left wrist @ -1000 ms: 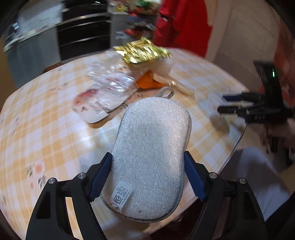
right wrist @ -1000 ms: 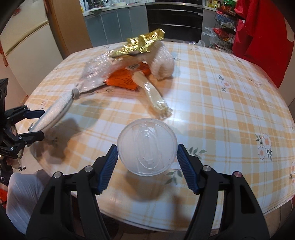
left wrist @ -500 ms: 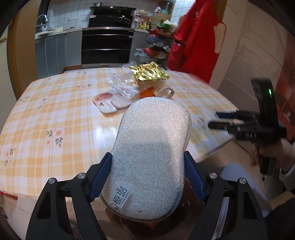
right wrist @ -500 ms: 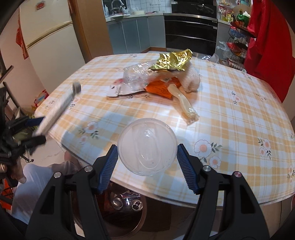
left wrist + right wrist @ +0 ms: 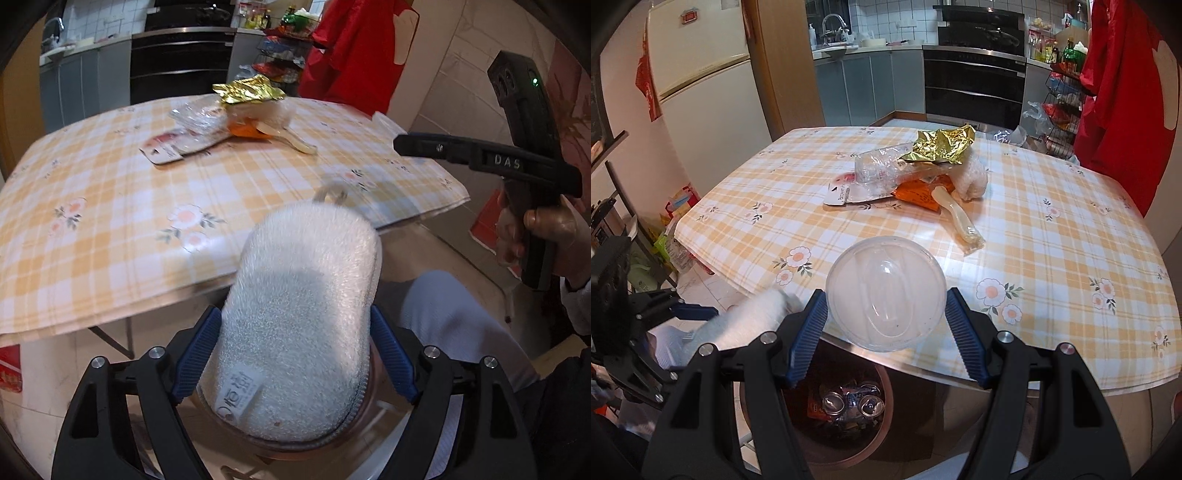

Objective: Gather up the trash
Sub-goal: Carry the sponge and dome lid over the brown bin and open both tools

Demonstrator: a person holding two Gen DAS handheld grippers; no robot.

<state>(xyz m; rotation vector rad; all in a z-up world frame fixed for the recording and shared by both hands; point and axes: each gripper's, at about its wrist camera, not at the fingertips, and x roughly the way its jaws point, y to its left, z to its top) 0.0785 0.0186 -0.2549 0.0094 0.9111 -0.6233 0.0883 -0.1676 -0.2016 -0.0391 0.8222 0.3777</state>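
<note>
My left gripper (image 5: 295,349) is shut on a white scouring sponge (image 5: 299,321) and holds it off the table's near edge, over the brown trash bin (image 5: 258,448). My right gripper (image 5: 886,319) is shut on a clear domed plastic lid (image 5: 886,291), held above the bin (image 5: 846,417), which holds crushed cans. The sponge also shows in the right wrist view (image 5: 746,321). A trash pile lies on the table: gold foil wrapper (image 5: 943,144), crushed clear bottle (image 5: 882,168), orange packet (image 5: 918,192), and a plastic sleeve (image 5: 960,219).
The checked yellow tablecloth (image 5: 1052,258) covers the table. A fridge (image 5: 701,92) stands at the left, kitchen cabinets and an oven at the back, a red garment (image 5: 1123,92) at the right. The right gripper shows side-on in the left wrist view (image 5: 491,162).
Both grippers have pulled back from over the table to beyond its near edge, above the bin, still holding the sponge and the lid.
</note>
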